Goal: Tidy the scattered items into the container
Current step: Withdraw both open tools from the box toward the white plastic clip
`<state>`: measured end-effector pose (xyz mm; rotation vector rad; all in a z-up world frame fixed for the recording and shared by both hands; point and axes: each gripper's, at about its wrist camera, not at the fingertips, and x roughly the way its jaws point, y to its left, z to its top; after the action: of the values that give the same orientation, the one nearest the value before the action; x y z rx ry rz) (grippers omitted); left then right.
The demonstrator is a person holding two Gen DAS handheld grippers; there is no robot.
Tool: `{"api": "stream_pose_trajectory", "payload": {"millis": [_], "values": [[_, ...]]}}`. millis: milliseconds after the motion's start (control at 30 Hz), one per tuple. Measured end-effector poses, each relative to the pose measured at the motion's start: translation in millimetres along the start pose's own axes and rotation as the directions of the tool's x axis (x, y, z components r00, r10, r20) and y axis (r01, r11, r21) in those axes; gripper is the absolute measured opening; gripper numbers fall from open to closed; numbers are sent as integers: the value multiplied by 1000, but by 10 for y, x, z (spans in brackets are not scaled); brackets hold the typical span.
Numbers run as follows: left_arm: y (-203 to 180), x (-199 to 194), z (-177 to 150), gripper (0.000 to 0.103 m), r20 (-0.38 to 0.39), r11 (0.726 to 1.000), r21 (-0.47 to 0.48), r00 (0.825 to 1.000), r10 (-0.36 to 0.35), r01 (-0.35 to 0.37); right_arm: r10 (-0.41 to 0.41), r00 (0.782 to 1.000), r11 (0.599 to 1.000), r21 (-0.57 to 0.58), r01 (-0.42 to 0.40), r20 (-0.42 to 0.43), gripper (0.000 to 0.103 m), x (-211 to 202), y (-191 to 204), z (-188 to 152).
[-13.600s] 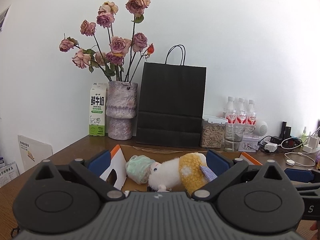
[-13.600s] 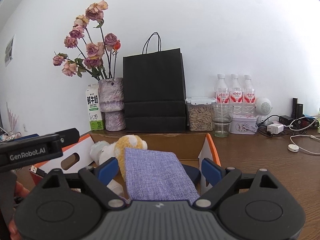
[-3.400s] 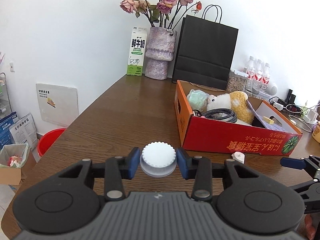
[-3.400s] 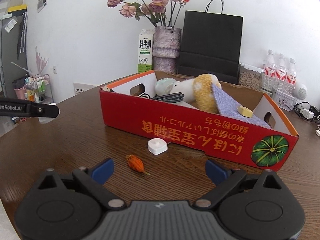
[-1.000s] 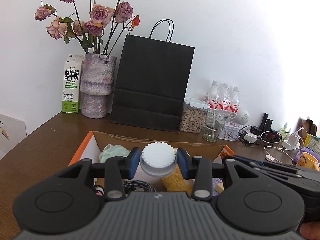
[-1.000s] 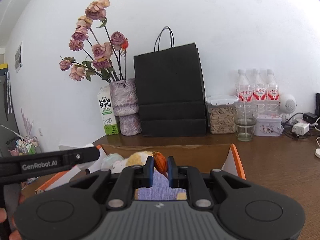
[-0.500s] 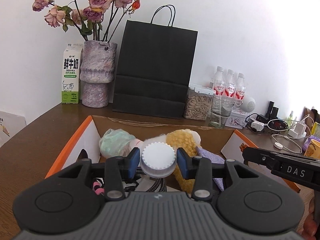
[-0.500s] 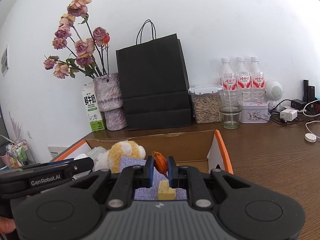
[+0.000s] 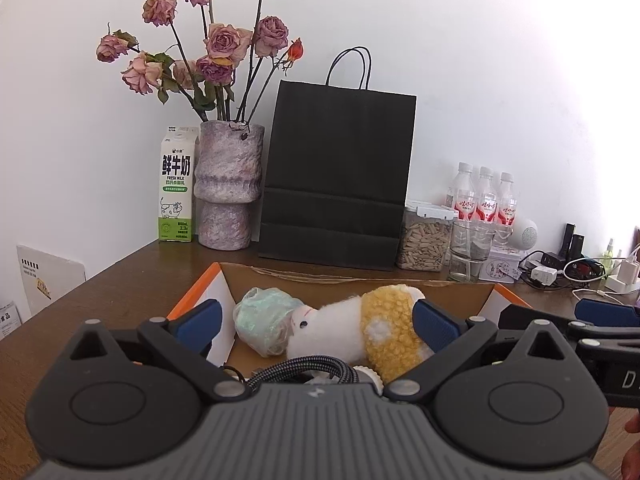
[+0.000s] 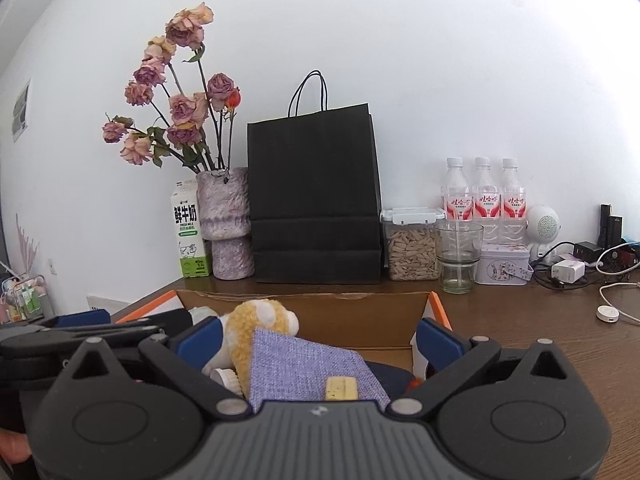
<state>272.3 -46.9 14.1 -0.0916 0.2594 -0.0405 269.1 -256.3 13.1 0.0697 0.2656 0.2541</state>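
The cardboard box (image 9: 192, 300) with orange rims lies just under both grippers. My left gripper (image 9: 316, 320) hangs over it, its jaws opening wide with nothing gripped. The white ridged cap (image 9: 366, 374) lies below it by a braided cable (image 9: 312, 366), a white-and-yellow plush toy (image 9: 360, 330) and a green bag (image 9: 266, 314). My right gripper (image 10: 319, 341) is over the box (image 10: 360, 298) too, jaws opening and empty. Beneath it are a purple cloth (image 10: 304, 368), a yellow block (image 10: 341, 389), the cap (image 10: 226, 378) and a scrap of the orange fruit (image 10: 416, 383).
Behind the box stand a black paper bag (image 9: 336, 176), a vase of dried roses (image 9: 228, 188), a milk carton (image 9: 176, 192), a seed jar (image 9: 424, 240), a glass (image 9: 466, 250) and water bottles (image 9: 484, 200). Chargers and cables (image 10: 580, 272) lie at the right.
Both grippers have opened wide. The white cap has left the left jaws and the small orange fruit the right jaws; both now lie in the box.
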Motion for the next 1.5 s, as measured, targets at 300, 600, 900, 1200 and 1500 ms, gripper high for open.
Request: {"api": "stream_pose_trajectory", "payload": {"millis": [300,600,900,1200,1500], "values": [[8,-9,-26,103,3,1000,-6,1000,4,-4,3,1000,1000,-11,-3,-4,103,-4,38,-18],[31,-97,-71,103,43,1000,-10,999,19,-18,12,1000,1000,-15,-12,-4,103,-21,56,-63],[108,-350,-187,103,54,999,-19,997,49,-48,12,1000,1000,-22,-12,-8,103,-198,101,-201],[170,-725,-347,103,79,994,-20,991,109,-108,-35,999,999,-31,35,-10,103,-553,149,-400],[179,-948,-434,103,-25,997,0,996,82,-82,-58,994,998,1,59,-96,103,-748,63,-544]]}}
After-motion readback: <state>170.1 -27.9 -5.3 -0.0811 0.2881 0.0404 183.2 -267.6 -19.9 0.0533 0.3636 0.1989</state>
